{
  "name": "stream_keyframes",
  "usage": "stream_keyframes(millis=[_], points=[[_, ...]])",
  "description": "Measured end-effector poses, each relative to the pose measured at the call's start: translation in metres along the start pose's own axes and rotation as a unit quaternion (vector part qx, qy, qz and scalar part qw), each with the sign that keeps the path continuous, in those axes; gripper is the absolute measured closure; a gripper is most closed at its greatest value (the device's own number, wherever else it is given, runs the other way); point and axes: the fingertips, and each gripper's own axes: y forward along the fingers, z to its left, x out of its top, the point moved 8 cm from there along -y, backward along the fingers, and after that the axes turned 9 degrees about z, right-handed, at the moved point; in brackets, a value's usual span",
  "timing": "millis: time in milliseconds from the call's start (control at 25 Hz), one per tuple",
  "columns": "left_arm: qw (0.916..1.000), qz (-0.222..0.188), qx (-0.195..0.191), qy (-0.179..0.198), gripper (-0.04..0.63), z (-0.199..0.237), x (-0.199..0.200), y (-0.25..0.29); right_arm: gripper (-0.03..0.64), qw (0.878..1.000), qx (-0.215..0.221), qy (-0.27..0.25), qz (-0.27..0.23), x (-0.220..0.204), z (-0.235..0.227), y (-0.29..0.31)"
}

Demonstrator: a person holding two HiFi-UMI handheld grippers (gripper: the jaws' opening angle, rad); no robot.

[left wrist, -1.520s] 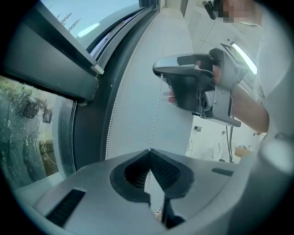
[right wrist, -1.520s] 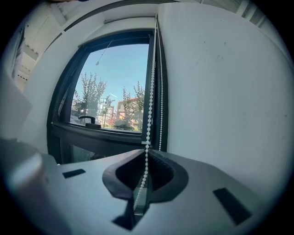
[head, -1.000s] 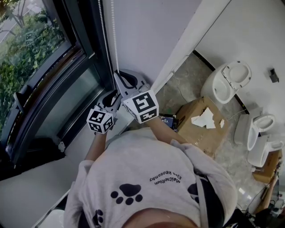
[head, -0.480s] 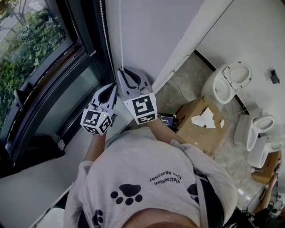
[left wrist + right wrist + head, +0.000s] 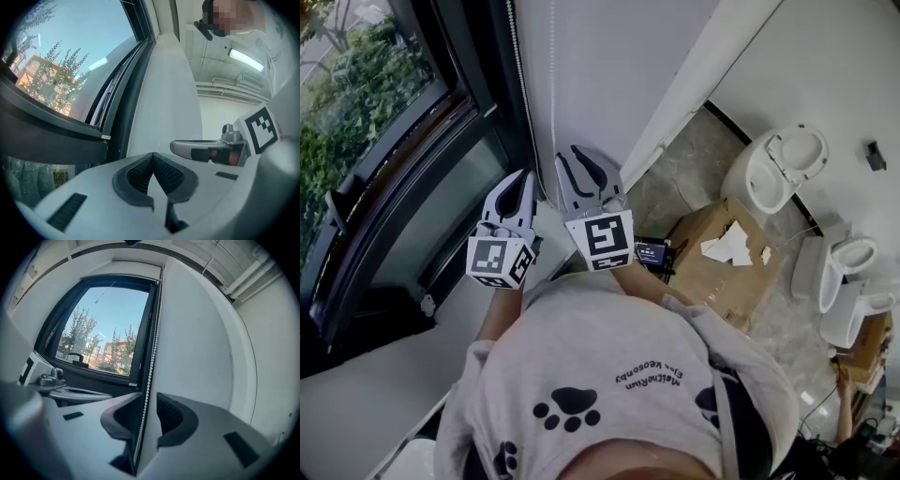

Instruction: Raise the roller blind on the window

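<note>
A white bead chain [image 5: 553, 84] hangs in two strands down the wall beside the dark window frame [image 5: 478, 84]. My left gripper [image 5: 525, 176] is shut, and in the left gripper view a faint strand [image 5: 161, 119] rises from its closed tips [image 5: 152, 154], so it grips the strand near the frame. My right gripper [image 5: 578, 155] sits just to its right. Its jaws have just been opening. In the right gripper view the other strand [image 5: 151, 357] runs between the open jaws [image 5: 146, 397], with neither pad pressing on it. Both grippers point level at the wall.
The window [image 5: 108, 329] looks out on trees and buildings, with a white sill [image 5: 375, 375] below it. Behind me on the floor are a cardboard box [image 5: 722, 253] and white toilets [image 5: 778, 169]. My grey shirt fills the lower head view.
The left gripper's jaws closed and the gripper rose along the chain. The right gripper's jaws opened off its strand, and it shifted a little.
</note>
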Motion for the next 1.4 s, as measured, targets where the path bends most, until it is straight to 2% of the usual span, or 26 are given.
stream_keyframes(millis=[320, 520, 840, 1120, 1400], points=[[0.9989, 0.006, 0.043, 0.019, 0.588, -0.005, 0.009, -0.012, 0.591, 0.999, -0.02, 0.028, -0.023, -0.004, -0.003, -0.025], [0.9971, 0.011, 0.07, 0.027, 0.587, -0.008, 0.011, -0.021, 0.604, 0.998, -0.027, 0.043, -0.032, -0.006, -0.008, -0.037], [0.9962, 0.013, 0.077, 0.039, 0.588, -0.02, 0.012, -0.027, 0.607, 0.999, -0.023, 0.012, -0.044, -0.004, -0.002, -0.044], [0.9956, 0.015, 0.08, 0.046, 0.587, -0.026, 0.011, -0.026, 0.607, 0.998, -0.015, 0.035, -0.046, -0.009, -0.008, -0.05], [0.9963, 0.013, 0.073, 0.043, 0.586, -0.037, 0.006, -0.022, 0.607, 0.999, -0.001, 0.034, -0.039, -0.017, -0.014, -0.053]])
